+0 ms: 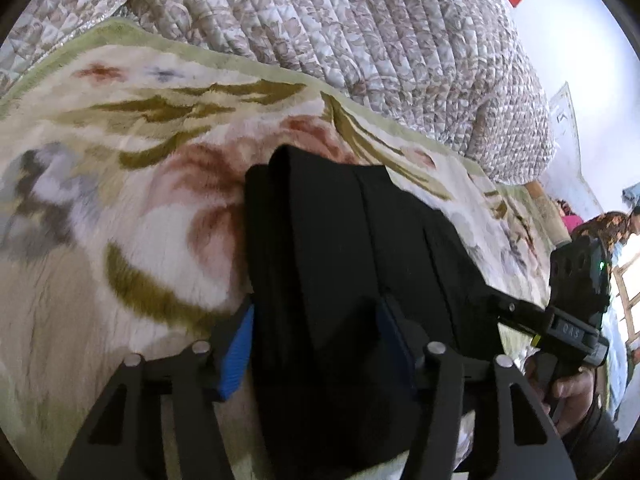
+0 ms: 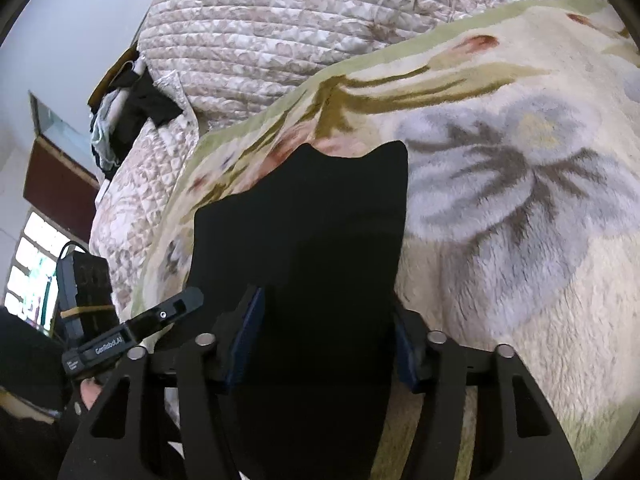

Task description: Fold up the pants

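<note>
1. We see the left gripper [image 1: 316,344] with its blue pads [image 1: 238,350] spread apart, the black pants [image 1: 340,264] lying between them, unpinched.
2. The right gripper [image 2: 324,340] likewise stands parted astride the cloth.
3. The pants are matte black, folded into a thick pad on the flowered blanket [image 1: 120,200].
4. Our left view shows lengthwise creases; the right shows a notched far edge and dark clothes [image 2: 136,108] on the quilt [image 2: 260,40].

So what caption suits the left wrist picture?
Left gripper open around folded black pants on a flowered blanket.
</note>
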Available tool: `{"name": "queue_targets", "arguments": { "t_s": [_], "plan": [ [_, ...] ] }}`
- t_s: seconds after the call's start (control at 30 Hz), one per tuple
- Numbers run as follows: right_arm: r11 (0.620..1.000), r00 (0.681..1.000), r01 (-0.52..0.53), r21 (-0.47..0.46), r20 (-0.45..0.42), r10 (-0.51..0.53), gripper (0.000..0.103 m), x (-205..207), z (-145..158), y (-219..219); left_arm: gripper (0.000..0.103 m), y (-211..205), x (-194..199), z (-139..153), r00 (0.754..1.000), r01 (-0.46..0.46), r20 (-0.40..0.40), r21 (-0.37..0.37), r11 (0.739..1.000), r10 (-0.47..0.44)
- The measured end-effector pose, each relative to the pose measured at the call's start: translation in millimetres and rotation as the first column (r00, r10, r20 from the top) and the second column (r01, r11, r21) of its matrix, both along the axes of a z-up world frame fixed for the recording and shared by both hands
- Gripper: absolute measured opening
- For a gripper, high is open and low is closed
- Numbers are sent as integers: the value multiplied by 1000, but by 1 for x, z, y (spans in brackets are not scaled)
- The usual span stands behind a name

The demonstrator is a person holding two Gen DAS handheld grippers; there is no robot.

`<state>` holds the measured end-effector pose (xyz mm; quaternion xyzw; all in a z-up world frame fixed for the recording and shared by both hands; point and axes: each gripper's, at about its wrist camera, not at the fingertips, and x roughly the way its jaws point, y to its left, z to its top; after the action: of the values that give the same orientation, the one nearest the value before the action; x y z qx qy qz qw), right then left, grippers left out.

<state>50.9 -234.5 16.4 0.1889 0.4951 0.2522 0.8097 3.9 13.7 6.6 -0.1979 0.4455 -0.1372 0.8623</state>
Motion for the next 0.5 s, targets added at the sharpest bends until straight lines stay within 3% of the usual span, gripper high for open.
{"name": "queue_targets", "arguments": {
  "t_s": [0.07, 0.23, 0.37, 0.5],
  "plan": [
    [1000, 1000, 11, -12, -9, -11, 46, 4, -3, 0, 57, -3, 0, 1, 1000, 2, 3, 26, 1000, -2],
    [999, 1000, 17, -46, 5, -17, 41, 14, -5, 10, 51, -11, 6, 6, 1000, -4, 2, 72, 997, 4],
    [999, 1000, 13, -45, 22, -12, 22, 10, -1, 12, 43, -19, 4, 12, 1000, 4, 21, 117, 993, -6],
    [999, 999, 7, -51, 36, -5, 19, 6, 1, 11, 38, -22, 2, 17, 999, 13, 42, 137, 990, -19]
  ]
}}
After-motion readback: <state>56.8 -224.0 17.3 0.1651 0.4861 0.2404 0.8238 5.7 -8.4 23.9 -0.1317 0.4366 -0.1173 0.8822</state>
